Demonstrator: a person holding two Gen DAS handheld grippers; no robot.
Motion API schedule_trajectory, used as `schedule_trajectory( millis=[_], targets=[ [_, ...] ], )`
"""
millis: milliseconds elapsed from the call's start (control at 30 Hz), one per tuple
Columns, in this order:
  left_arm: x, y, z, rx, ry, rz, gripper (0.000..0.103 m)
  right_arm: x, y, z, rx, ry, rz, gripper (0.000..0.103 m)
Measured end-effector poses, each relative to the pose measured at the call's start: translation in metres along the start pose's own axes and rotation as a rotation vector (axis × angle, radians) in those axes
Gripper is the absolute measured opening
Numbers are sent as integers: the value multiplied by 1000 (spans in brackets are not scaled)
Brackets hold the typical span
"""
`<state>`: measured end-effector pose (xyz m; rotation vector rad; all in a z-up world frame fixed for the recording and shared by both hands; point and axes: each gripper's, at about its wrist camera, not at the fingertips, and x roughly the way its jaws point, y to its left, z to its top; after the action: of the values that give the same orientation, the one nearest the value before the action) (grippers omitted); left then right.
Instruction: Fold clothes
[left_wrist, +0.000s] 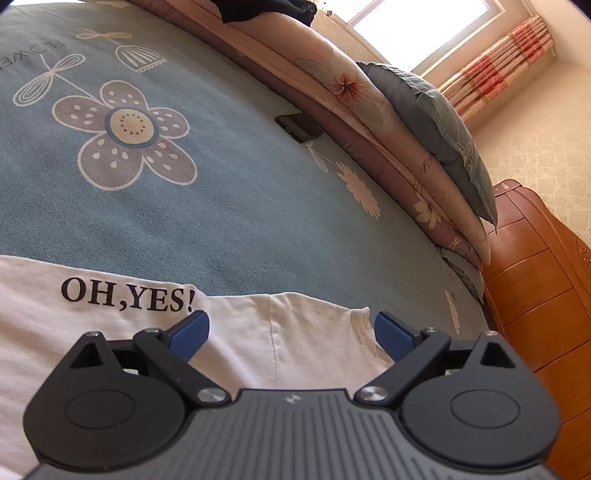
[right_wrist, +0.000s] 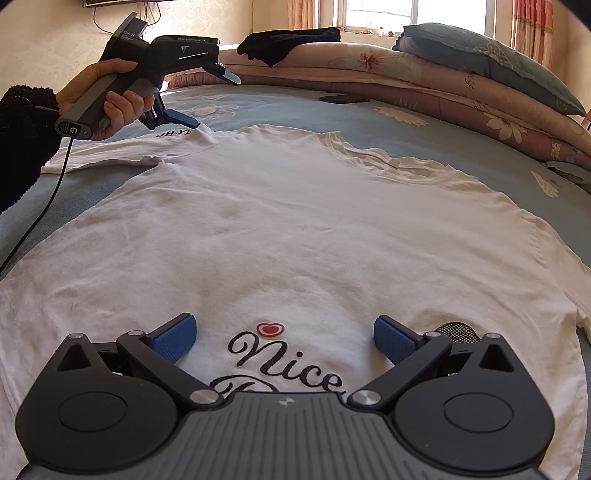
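Note:
A white T-shirt (right_wrist: 295, 221) lies spread flat on the blue flowered bedsheet (left_wrist: 221, 206). Its collar is at the far side and a black "Nice" print (right_wrist: 284, 358) with a red heart is near me. My right gripper (right_wrist: 285, 325) hovers open just over that print with nothing between its fingers. A hand holds my left gripper (right_wrist: 184, 120) at the shirt's far left shoulder. In the left wrist view, the left gripper (left_wrist: 291, 321) is open over the T-shirt's white sleeve (left_wrist: 280, 332), beside the "OH,YES!" print (left_wrist: 127, 295). The cloth lies under the gap.
A black phone (right_wrist: 343, 99) lies on the sheet beyond the collar. Folded floral quilts (right_wrist: 424, 74) and a grey-blue pillow (right_wrist: 480, 55) are stacked along the far side, with a dark garment (right_wrist: 288, 40) on top. A wooden cabinet (left_wrist: 535, 277) stands past the bed's edge.

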<state>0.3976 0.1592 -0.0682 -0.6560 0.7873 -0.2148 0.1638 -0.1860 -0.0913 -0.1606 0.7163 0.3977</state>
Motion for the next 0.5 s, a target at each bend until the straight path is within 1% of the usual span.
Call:
schedule_trajectory(
  millis=[100,200,267,300,367,400,500],
  targets=[
    [15,3,2,-4,14,45,96,0,0,0,0,-3,-1,103],
    [25,6,6,-21,-3,70,96,0,1,0,0,-4,-2,103],
    [25,-2,11,-30,-15,101,96,0,1,0,-1,-5,-2,103],
    [24,-7,12,-32,-14,103,96,0,1,0,-1,-5,-1,103],
    [22,-20,9,-20,11,35,96,0,1,0,-1,-6,-1,103],
    [22,-28,6,3,27,4,96,0,1,-1,-1,-7,-1,103],
    [31,-49,-4,64,51,-18,96,0,1,-1,-1,-9,-2,103]
  ],
)
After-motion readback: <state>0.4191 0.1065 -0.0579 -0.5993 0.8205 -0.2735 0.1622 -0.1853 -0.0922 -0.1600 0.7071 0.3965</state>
